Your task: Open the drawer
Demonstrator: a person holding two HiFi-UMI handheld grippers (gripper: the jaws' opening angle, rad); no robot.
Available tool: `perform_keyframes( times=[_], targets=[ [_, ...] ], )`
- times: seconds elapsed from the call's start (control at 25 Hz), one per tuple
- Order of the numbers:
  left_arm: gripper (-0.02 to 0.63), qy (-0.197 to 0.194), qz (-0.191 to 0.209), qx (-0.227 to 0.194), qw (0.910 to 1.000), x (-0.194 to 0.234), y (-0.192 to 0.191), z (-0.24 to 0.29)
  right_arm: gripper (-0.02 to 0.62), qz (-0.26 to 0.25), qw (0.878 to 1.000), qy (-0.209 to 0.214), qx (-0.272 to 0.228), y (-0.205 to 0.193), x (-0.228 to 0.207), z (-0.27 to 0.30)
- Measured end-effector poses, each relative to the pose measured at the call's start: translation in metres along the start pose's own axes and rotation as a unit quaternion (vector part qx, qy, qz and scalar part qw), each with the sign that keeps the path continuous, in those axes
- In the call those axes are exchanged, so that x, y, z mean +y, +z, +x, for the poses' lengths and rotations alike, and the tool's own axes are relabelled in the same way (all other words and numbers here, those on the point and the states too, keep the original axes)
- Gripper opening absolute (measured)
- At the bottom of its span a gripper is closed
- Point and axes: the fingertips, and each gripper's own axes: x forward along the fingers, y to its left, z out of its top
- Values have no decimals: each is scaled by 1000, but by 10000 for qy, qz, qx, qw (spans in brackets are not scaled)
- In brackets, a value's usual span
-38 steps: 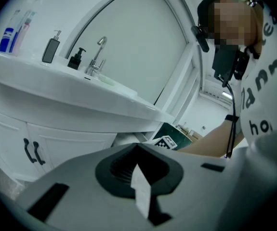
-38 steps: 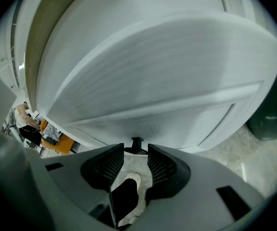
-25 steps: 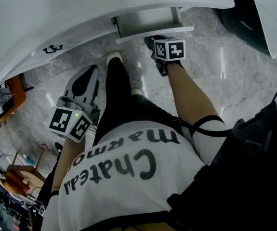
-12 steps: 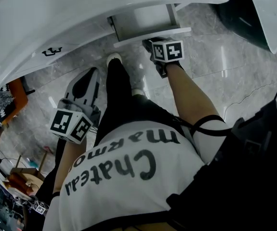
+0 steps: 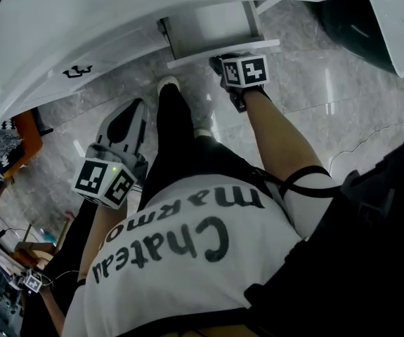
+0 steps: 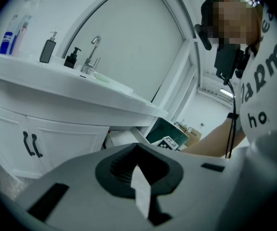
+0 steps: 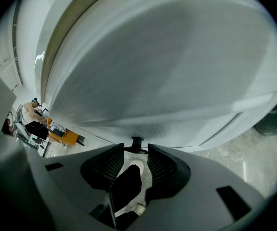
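Observation:
A white drawer (image 5: 209, 23) stands pulled out from under the white vanity counter (image 5: 117, 20). In the right gripper view its front panel (image 7: 152, 71) fills the frame. The dark drawer handle (image 7: 137, 141) sits between the tips of my right gripper (image 7: 136, 147), whose jaws are closed on it. From the head view, the right gripper (image 5: 223, 60) is at the drawer's front edge. My left gripper (image 5: 135, 107) hangs lower left, away from the vanity and over the floor. Seen in its own view, the left gripper (image 6: 138, 150) is shut and holds nothing.
The person's leg and shoe (image 5: 166, 85) stand on the marble floor just below the drawer. Closed cabinet doors with dark handles (image 6: 31, 144) sit left of the drawer. A faucet (image 6: 92, 54) and bottles (image 6: 46, 49) are on the counter. An orange seat (image 5: 22, 135) is at far left.

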Motion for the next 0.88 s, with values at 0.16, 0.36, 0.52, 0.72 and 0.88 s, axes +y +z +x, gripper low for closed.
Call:
perform_keyframes(
  times=[0.16,0.36,0.52,0.72,0.88],
  targets=[
    [8,-67,51,31,10000,-6,-2,-1,158,35,10000,-30,81,-10,1,-4],
    [8,-100,70,7,9999,-10,-2,-4,158,64,9998,-87,167,-22,2,-8],
    [8,-86,63,10,9999,-8,-4,-9,158,74,9997,-171,173,-27,2,-10],
    [8,-79,78,21,9999,-3,-7,-15,158,68,9995,-180,253,-35,3,-12],
    [8,-96,66,-26,9999,-3,-7,-17,158,105,9995,-222,222,-36,3,-14]
  ],
)
